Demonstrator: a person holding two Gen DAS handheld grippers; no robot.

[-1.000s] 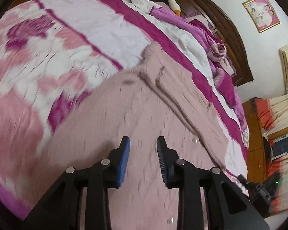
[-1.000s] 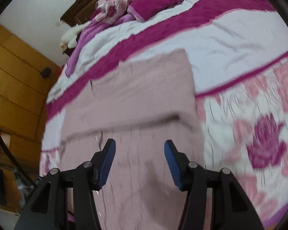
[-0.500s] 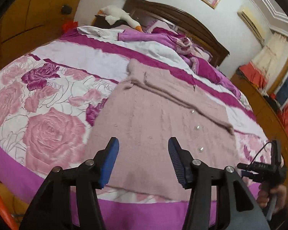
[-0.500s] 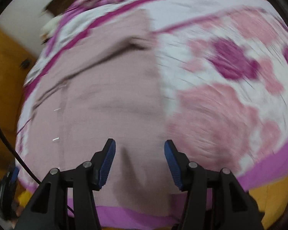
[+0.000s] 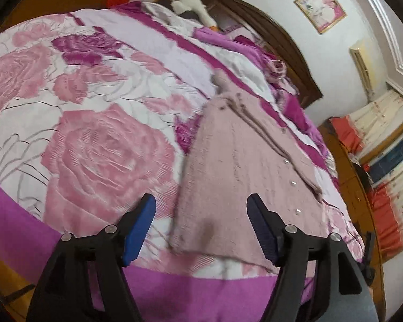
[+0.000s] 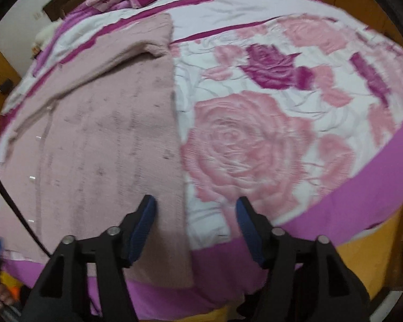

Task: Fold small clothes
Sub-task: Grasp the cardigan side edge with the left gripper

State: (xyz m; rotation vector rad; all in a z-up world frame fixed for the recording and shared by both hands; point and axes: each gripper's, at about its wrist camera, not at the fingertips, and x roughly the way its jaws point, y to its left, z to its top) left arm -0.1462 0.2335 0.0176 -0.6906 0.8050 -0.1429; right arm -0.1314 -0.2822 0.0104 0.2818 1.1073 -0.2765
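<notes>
Bed: rose-print cover in pink, magenta and white, purple band along near edge. Dark wooden headboard at far end, crumpled purple bedding piled against it.

Pink knit cardigan: spread flat on cover, near foot of bed, hem close to purple band, neck end toward headboard. Right side edge running straight down cover in right wrist view; sleeve folded across upper part. Small pale buttons in a row down front.

Framed picture on white wall above headboard. White plush toy at far corner of bed.

Left gripper: jaws spread wide, nothing between them, hem corner of cardigan visible in the gap; contact with fabric not discernible.

Right gripper: jaws spread wide, nothing held, straddling right edge of cardigan near hem; left pad over knit, right pad over bare cover.
</notes>
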